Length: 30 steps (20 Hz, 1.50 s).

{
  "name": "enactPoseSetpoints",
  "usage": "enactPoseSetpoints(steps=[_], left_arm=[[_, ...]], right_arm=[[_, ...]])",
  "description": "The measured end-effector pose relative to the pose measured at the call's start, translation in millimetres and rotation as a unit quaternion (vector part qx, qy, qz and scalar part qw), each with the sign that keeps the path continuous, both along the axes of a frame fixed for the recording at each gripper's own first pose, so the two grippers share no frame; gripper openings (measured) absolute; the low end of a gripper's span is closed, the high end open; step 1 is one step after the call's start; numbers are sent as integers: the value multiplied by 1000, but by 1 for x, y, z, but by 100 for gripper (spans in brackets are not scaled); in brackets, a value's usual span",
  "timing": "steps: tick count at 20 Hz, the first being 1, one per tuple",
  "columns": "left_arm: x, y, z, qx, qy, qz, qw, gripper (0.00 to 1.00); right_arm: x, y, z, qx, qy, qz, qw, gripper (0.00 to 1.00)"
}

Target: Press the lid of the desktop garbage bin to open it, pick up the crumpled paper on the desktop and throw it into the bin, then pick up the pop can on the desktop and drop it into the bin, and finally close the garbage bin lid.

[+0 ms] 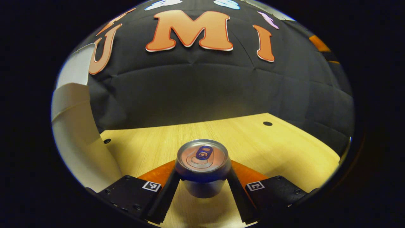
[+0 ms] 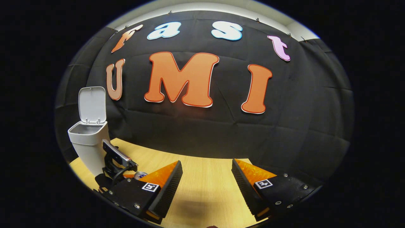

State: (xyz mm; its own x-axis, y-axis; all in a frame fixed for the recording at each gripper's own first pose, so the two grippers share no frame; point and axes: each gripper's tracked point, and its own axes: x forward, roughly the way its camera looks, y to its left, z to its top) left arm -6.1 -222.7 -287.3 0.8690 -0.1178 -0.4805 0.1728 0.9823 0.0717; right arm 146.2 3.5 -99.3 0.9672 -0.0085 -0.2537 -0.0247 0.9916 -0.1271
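1. The can (image 1: 202, 158) stands upright on the table (image 1: 284, 152), between my left claw's (image 1: 202, 193) fingers.
2. The bin (image 2: 88, 139) stands at the table's far left, just before the wall, lid (image 2: 92, 104) up.
3. My right claw (image 2: 205, 186) hangs over bare table, right of the can.

Silver pop can (image 1: 202, 164) with a blue tab, white garbage bin (image 2: 88, 139), pale wood-grain desktop (image 2: 205, 183).
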Motion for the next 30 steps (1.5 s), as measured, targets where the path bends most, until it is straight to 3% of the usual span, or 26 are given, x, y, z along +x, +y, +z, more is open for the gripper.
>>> enactPoseSetpoints(steps=[9,15,16,17,23,30], left_arm=[[-20,26,126,-18,-56,31,998,81],[-29,56,203,-9,-81,53,995,81],[-30,61,213,-11,-83,59,995,77],[-31,67,223,-10,-85,68,994,81],[-21,120,267,3,-104,112,988,81],[-5,209,284,21,-114,187,976,81]], right_arm=[[-1,-1,17,26,-17,3,1000,94],[3,15,30,35,-24,32,999,94],[5,18,35,38,-28,38,998,94],[8,23,39,41,-33,42,998,94],[18,47,41,48,-36,68,996,94],[29,63,48,41,-39,85,995,94]])
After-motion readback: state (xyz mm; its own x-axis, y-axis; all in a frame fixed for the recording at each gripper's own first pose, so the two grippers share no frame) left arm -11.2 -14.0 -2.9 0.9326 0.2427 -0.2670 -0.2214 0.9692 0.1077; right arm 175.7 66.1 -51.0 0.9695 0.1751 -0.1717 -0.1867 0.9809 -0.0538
